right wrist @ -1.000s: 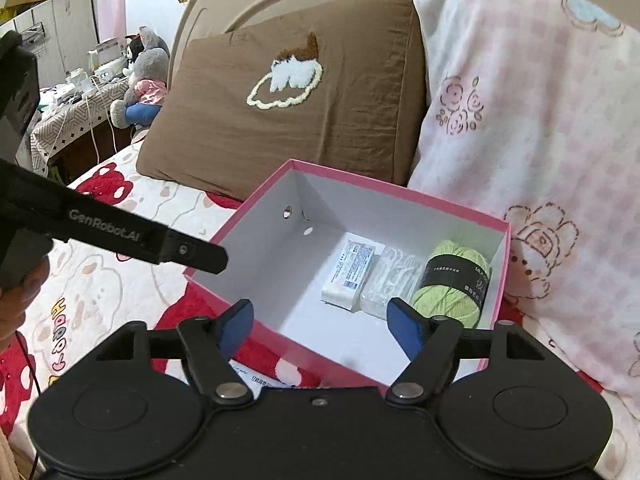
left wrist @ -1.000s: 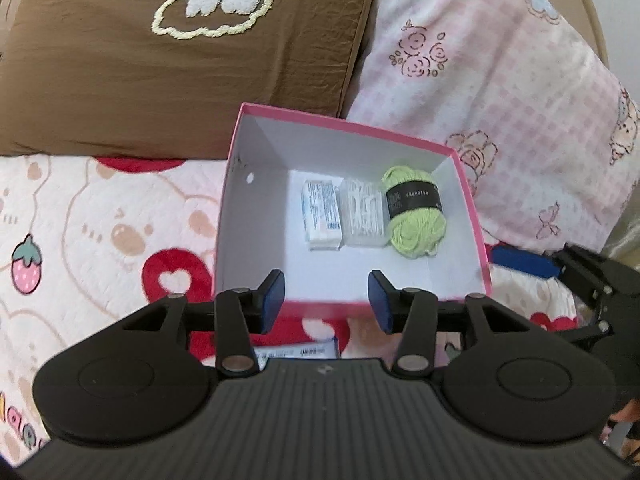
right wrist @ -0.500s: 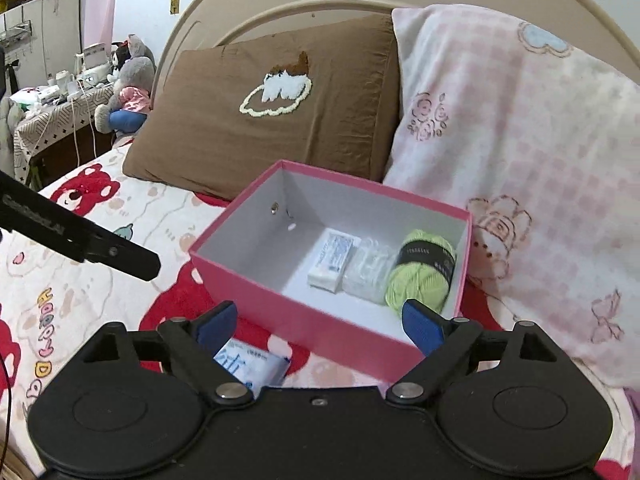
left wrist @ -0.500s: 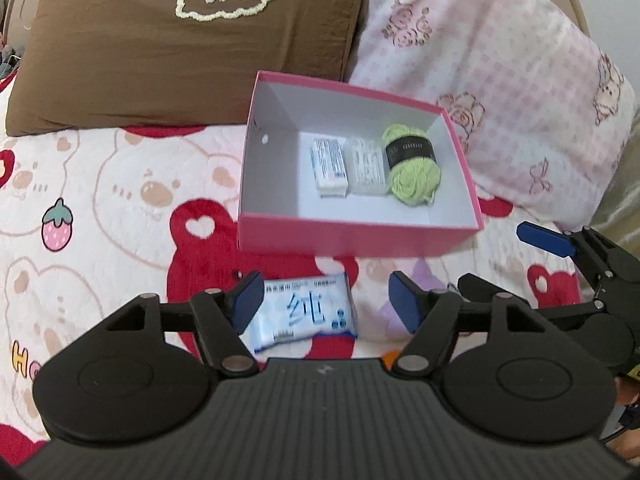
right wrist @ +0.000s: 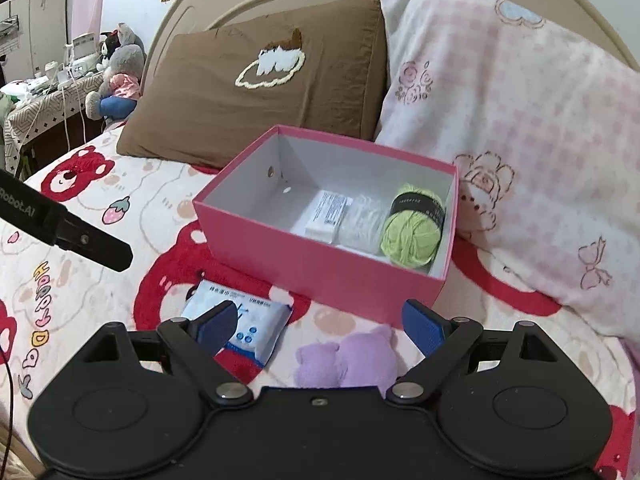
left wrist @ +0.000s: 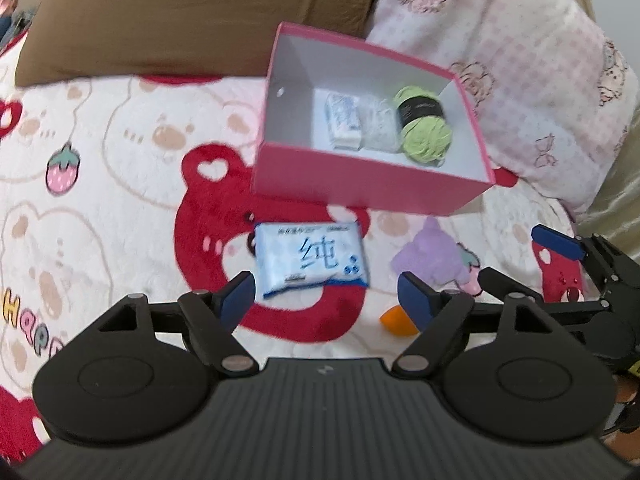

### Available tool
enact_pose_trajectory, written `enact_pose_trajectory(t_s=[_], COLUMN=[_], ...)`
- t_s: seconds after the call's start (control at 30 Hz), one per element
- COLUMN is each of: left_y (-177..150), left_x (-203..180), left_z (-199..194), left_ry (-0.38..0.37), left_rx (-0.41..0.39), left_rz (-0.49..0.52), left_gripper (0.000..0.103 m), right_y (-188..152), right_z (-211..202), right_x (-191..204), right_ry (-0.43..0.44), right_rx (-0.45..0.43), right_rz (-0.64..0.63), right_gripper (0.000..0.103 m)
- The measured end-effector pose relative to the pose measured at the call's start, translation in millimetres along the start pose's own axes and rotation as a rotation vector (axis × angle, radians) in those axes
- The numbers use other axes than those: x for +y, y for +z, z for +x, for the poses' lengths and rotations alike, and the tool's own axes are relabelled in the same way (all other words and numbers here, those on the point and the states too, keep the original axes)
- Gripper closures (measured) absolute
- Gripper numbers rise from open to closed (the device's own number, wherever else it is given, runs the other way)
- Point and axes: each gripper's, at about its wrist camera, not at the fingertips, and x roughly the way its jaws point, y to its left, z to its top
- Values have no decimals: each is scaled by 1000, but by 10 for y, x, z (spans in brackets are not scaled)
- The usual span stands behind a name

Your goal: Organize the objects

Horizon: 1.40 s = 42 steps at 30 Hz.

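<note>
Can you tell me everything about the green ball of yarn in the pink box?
The green yarn ball is soft, light green wool wound into a roundish skein, with a black paper band printed with small pale text wrapped around it. It lies on its side in the right end of the pink box, on the white floor, next to a clear plastic packet. No gripper touches it.

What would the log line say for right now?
left gripper: open, empty | right gripper: open, empty | pink box: holds green yarn | wipes pack: outside box, on blanket
</note>
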Motion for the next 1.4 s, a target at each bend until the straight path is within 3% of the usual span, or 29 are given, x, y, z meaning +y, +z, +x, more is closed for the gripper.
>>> enact_pose_trajectory(t_s=[0.3,0.47,0.7,0.97,1.23,1.4], left_y=[-7,-9,-29,-21,-47,-70], left_x=[176,208,258,243,340,447], left_z=[212,291,372,374,396,549], left_ry=[30,19,35,10,-45,-83], left_rx=[12,13,27,6,-91,-82], left_rz=[-58,-69,-81,-74,-48,-68], left_gripper=[25,25,25,25,25,25], right_y=[-217,-233,-230,-280,-242,-158], right_z=[175,209,305,329,285,393], right_x=[185,270,319,358,406,520], right_ry=[-13,-24,-23,36,138,166], right_rx=[12,-20,16,27,-46,3], right_rz=[-37,-42,-45,-48,-47,-77], right_gripper=[11,11,11,11,11,11])
